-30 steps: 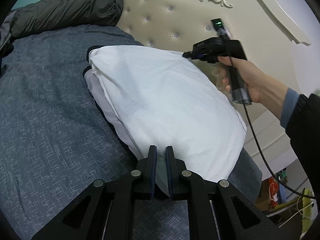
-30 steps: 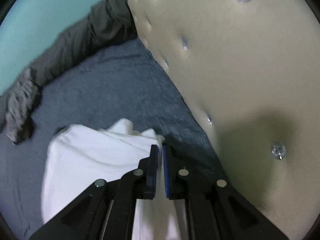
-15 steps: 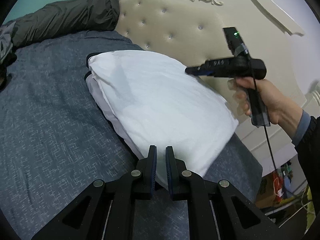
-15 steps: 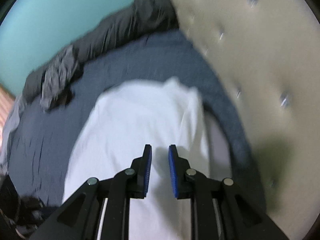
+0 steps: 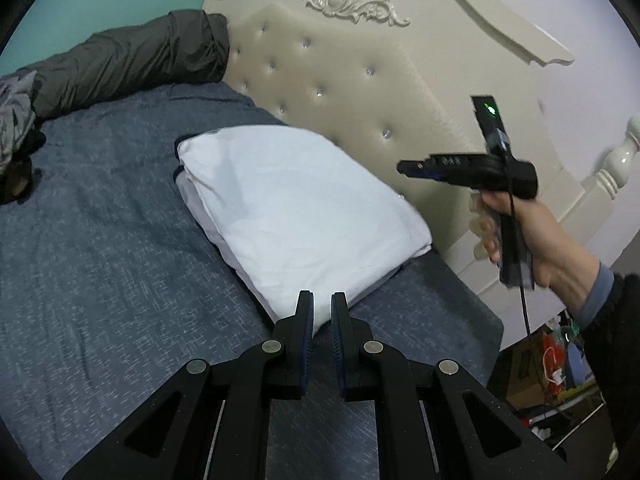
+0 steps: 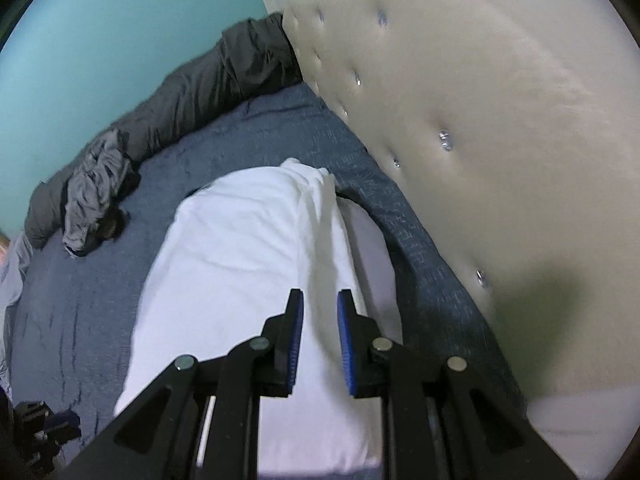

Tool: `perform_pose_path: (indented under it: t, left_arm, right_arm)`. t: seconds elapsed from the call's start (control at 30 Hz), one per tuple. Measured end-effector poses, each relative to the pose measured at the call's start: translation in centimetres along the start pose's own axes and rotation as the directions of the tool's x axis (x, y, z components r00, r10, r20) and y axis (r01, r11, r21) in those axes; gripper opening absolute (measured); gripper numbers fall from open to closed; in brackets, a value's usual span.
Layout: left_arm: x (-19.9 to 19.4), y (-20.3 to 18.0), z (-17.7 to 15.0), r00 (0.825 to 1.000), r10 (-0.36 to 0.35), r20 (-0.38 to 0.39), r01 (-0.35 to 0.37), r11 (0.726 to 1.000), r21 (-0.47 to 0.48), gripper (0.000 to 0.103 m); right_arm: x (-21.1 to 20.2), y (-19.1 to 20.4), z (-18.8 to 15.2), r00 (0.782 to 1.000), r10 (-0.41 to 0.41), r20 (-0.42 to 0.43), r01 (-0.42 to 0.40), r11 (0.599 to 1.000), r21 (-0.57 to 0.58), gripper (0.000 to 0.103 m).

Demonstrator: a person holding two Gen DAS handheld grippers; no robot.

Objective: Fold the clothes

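A folded white garment (image 5: 296,208) lies flat on the blue-grey bed cover (image 5: 100,260), close to the headboard. My left gripper (image 5: 322,300) hovers above its near corner, jaws almost together with nothing between them. A hand holds my right gripper (image 5: 404,168) in the air over the garment's right side, clear of the cloth. In the right wrist view, the right gripper (image 6: 319,298) stands narrowly open and empty above the white garment (image 6: 240,260), whose far end bunches into a small ridge.
The tufted cream headboard (image 5: 340,92) runs along the bed's right side. A dark quilt (image 5: 132,60) lies along the far edge beside crumpled grey clothing (image 6: 96,192). Boxes and cables (image 5: 560,368) sit on the floor beyond the bed corner.
Both grippers have lifted back from the garment. The right one let go of the far white edge and pulled away from the headboard. The garment now lies still.
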State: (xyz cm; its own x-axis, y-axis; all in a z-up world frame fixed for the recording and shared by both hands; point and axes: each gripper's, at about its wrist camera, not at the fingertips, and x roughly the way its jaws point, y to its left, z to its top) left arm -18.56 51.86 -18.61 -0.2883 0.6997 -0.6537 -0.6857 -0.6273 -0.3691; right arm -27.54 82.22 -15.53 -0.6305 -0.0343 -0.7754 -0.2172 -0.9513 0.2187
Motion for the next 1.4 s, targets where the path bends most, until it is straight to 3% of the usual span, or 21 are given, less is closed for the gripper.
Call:
perform_pose_path:
  t: [0.13, 0.47, 0.6, 1.03, 1.07, 1.13, 1.4]
  left_arm:
    - [-2.6, -1.1, 0.0, 1.000, 0.006, 0.015, -0.006, 1.000, 0.003, 0.021]
    - [-9.5, -4.3, -0.4, 0.996, 0.020, 0.088, -0.024, 0.999, 0.042, 0.023]
    - [-12.0, -5.7, -0.8, 0.993, 0.033, 0.116, -0.041, 0.997, 0.072, 0.032]
    - [-18.9, -8.3, -1.9, 0.978, 0.039, 0.206, -0.062, 0.992, 0.109, 0.043]
    - [-19.3, -8.4, -2.0, 0.977, 0.040, 0.211, -0.065, 0.992, 0.110, 0.044]
    - [-20.1, -8.8, -2.3, 0.974, 0.045, 0.222, -0.072, 0.991, 0.115, 0.047]
    - [-23.0, -9.7, -3.8, 0.965, 0.047, 0.256, -0.083, 0.988, 0.130, 0.056]
  right_arm:
    - [-3.6, 0.7, -1.5, 0.998, 0.026, 0.060, -0.028, 0.999, 0.033, 0.016]
    - [-13.2, 4.3, -6.2, 0.978, 0.022, 0.209, -0.033, 0.998, 0.049, 0.016]
    - [-15.9, 5.8, -7.6, 0.967, 0.004, 0.253, -0.010, 1.000, 0.022, 0.019]
    - [-23.4, 10.7, -12.5, 0.943, -0.020, 0.333, 0.025, 1.000, -0.011, 0.022]
    - [-24.0, 11.0, -12.9, 0.940, -0.017, 0.340, 0.021, 1.000, -0.008, 0.023]
    - [-25.1, 11.7, -13.8, 0.936, -0.010, 0.352, 0.012, 1.000, -0.003, 0.043]
    - [-27.8, 14.8, -17.0, 0.926, -0.005, 0.377, 0.014, 1.000, -0.020, 0.050]
